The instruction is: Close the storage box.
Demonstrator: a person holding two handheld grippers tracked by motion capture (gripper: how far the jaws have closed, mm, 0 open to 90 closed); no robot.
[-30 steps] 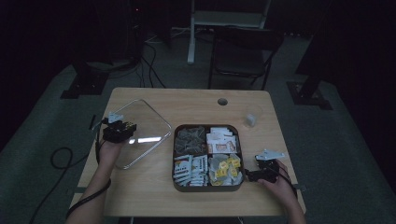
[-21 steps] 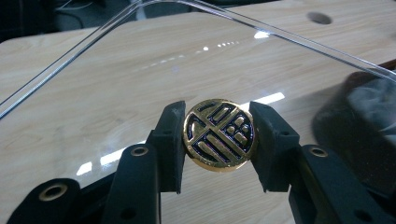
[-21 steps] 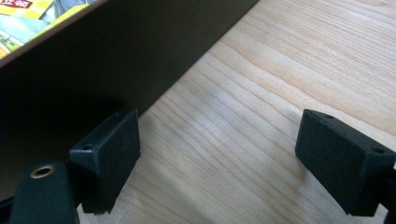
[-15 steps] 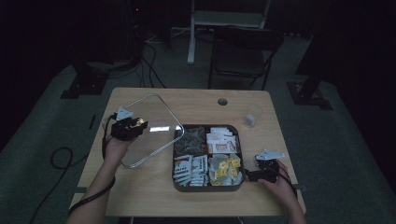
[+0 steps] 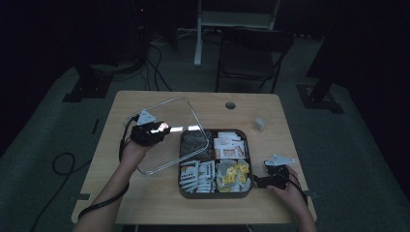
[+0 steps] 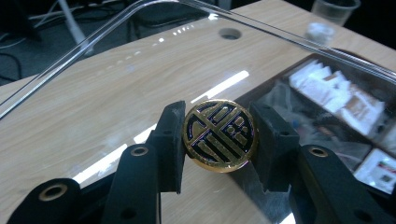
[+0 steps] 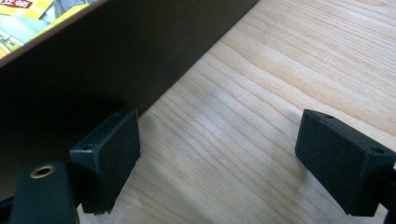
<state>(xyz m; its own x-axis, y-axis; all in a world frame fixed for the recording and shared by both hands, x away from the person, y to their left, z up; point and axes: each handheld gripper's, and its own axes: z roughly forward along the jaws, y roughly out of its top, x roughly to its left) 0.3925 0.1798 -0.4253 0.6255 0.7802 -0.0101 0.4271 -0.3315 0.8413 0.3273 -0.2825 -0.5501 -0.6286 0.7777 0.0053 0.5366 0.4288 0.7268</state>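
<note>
Clear lid [image 5: 171,133] shifted right since half a second ago, now partly over tray [image 5: 215,193], tilted. Round gold knob [image 6: 219,135] clamped by left gripper [image 5: 147,131]. Right gripper [image 5: 271,180] spread wide, beside tray wall on table [image 5: 145,203].

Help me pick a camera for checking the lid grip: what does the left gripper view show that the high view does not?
Left gripper view alone: the round gold-and-black knob clamped between the left gripper, and its emblem pattern.

High view alone: the whole clear lid tilted above the table, both forearms, and the right gripper beside the tray's right wall.

Both: the lid's rim, the compartment tray of packets, the plastic cup and the table's hole.
</note>
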